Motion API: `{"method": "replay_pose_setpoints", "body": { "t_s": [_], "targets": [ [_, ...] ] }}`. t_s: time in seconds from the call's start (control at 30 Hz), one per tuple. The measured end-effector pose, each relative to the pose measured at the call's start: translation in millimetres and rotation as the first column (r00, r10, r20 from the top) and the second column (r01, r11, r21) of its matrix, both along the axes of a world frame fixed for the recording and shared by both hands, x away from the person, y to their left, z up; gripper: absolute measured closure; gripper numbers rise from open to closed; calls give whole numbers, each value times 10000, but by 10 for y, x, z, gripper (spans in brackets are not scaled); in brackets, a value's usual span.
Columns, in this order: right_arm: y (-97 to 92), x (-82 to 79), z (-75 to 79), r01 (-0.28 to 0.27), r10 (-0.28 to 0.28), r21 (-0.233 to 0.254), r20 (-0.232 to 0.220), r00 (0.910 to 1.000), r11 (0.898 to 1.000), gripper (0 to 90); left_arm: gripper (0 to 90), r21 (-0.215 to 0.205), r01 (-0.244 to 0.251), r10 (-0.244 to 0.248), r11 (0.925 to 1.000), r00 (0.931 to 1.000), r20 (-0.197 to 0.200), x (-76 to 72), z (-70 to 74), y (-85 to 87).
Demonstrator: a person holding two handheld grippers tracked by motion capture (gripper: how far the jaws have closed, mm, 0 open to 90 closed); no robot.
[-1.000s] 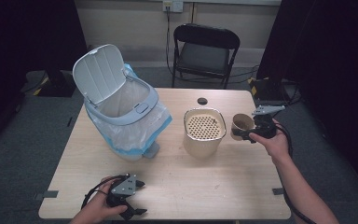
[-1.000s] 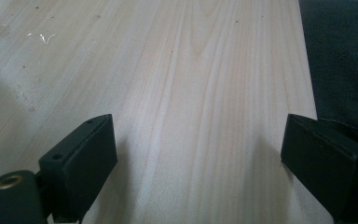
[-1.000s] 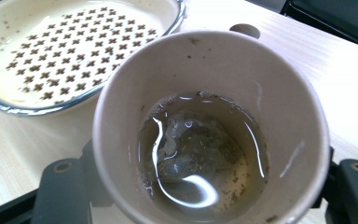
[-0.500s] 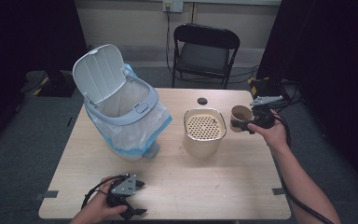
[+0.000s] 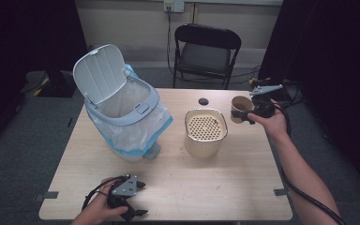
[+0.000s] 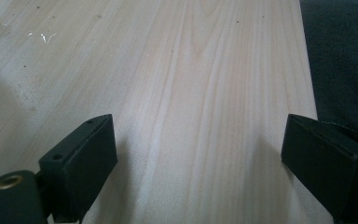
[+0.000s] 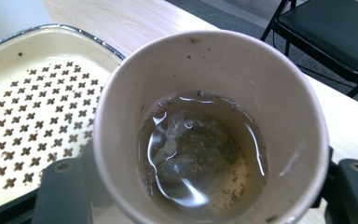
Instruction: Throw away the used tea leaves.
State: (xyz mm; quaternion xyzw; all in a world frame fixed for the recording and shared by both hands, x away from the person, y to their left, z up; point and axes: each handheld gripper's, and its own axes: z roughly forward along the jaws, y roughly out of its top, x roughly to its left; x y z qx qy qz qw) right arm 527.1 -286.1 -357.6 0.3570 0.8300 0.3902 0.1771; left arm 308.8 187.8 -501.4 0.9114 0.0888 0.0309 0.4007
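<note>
A brown paper cup [image 5: 239, 108] [image 7: 209, 126] hangs above the table's right side, with my right gripper [image 5: 251, 114] shut on it. The right gripper view looks down into it: murky liquid and a used tea bag [image 7: 191, 151] lie at the bottom. Just left of the cup stands a cream square container [image 5: 206, 132] [image 7: 32, 116] whose top is a perforated strainer. My left gripper [image 5: 138, 198] [image 6: 200, 163] rests low at the table's front left edge, open, bare wood between its jaws.
A light blue bin [image 5: 126, 115] with a plastic liner and raised white lid [image 5: 98, 72] stands tilted at the table's left. A small black disc [image 5: 203, 101] lies at the far edge. A black folding chair [image 5: 205, 54] stands behind the table [image 5: 178, 178].
The right gripper has lifted the cup a little higher and moved it slightly away from the person. The left gripper has stayed put.
</note>
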Motion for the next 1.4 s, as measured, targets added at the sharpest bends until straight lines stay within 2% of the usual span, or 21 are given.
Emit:
{"method": "replay_pose_setpoints", "body": {
  "t_s": [0.03, 0.23, 0.33, 0.43, 0.83, 0.93, 1.0, 1.03, 1.1, 1.17, 1.2, 1.3, 1.33, 1.37, 1.4],
  "targets": [
    [9, 14, 15, -35, 35, -51, 32, 10000, 10000, 289, 98, 36, 26, -26, 10000, 9999, 109, 6, 4, 2],
    [75, 78, 77, 9, -8, -73, 169, 9999, 10000, 290, 97, 23, 40, -40, 10000, 10000, 56, 5, 2, 1],
    [115, 102, 93, 74, -66, -258, 329, 9994, 9996, 290, 97, 28, 39, -40, 10000, 10000, 88, 6, 3, 2],
    [180, 135, 123, 156, -126, -474, 638, 9979, 9988, 291, 97, 29, 36, -36, 10000, 9999, 95, 6, 3, 2],
    [367, 151, 202, 215, -88, -881, 1411, 9900, 9959, 295, 97, 28, 36, -36, 10000, 10000, 89, 6, 3, 2],
    [405, 144, 231, 299, -100, -1075, 1807, 9835, 9938, 296, 96, 25, 40, -40, 10000, 10000, 89, 6, 3, 2],
    [415, 139, 238, 346, -120, -1170, 1888, 9819, 9925, 296, 96, 14, 40, -40, 10000, 10000, 44, 4, 2, 1],
    [434, 137, 245, 375, -87, -1333, 2105, 9776, 9904, 297, 97, 17, 41, -41, 10000, 10000, 48, 4, 2, 1],
    [440, 135, 248, 394, -74, -1428, 2179, 9760, 9890, 297, 97, 27, 41, -41, 10000, 10000, 86, 6, 3, 2],
    [477, 122, 255, 432, 12, -1691, 2538, 9673, 9846, 299, 97, 29, 31, -31, 10000, 10000, 49, 4, 2, 2],
    [477, 122, 255, 432, 12, -1691, 2538, 9673, 9846, 299, 96, 29, 31, -31, 10000, 10000, 49, 4, 2, 2],
    [523, 89, 255, 397, 216, -2052, 2881, 9574, 9779, 300, 97, 36, 24, -24, 10000, 10000, 45, 4, 2, 2],
    [523, 89, 255, 397, 216, -2052, 2881, 9574, 9779, 300, 96, 36, 24, -24, 10000, 10000, 45, 4, 2, 2],
    [541, 72, 252, 388, 356, -2308, 3098, 9501, 9722, 301, 97, 29, 33, -33, 10000, 10000, 49, 4, 2, 2],
    [548, 64, 251, 416, 397, -2434, 3198, 9467, 9690, 301, 97, 27, 31, -31, 10000, 10000, 49, 4, 2, 2]
  ]
}}
